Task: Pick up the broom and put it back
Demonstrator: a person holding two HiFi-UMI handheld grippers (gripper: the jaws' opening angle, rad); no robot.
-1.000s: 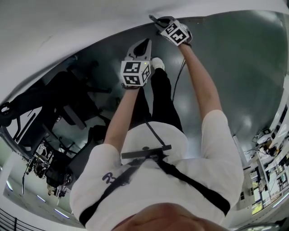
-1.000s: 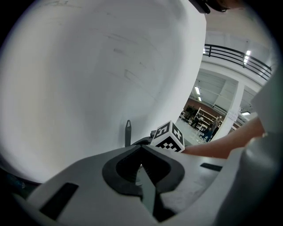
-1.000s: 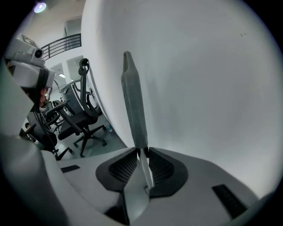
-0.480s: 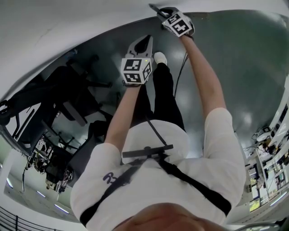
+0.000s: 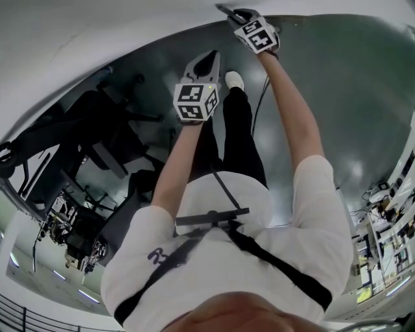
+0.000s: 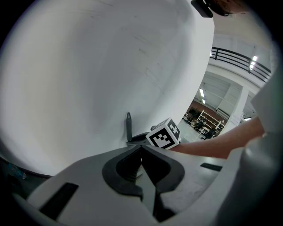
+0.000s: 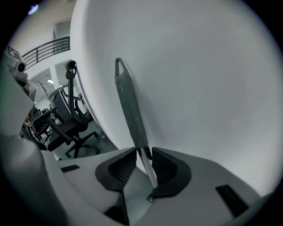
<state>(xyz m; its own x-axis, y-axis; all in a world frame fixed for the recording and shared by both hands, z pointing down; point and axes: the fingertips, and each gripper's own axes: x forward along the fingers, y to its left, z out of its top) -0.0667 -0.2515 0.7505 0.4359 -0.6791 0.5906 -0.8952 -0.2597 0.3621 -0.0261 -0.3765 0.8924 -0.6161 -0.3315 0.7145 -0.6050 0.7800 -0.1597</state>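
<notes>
The broom shows only as its handle: a grey grip (image 7: 128, 106) with a hanging loop on a thin metal shaft, upright against the white wall. My right gripper (image 7: 143, 152) is shut on the shaft just below the grip. In the head view it (image 5: 228, 11) is at the top, by the wall, with the handle tip (image 5: 220, 8) poking out. My left gripper (image 5: 211, 61) is nearer and lower, shut with nothing in it (image 6: 141, 148). Beyond it, the left gripper view shows the right gripper's marker cube (image 6: 164, 134) and the handle's top (image 6: 128, 126). The broom head is hidden.
A white wall (image 5: 97, 32) runs along the top of the head view above a dark glossy floor (image 5: 350, 78). Black office chairs (image 5: 110, 136) stand at the left. A thin cable (image 5: 258, 107) lies by the person's shoe (image 5: 235, 80). Shelving (image 5: 389, 240) is at the far right.
Both hands have drifted slightly toward the wall, and the right gripper still grips the broom handle. The left gripper's jaws stay together.
</notes>
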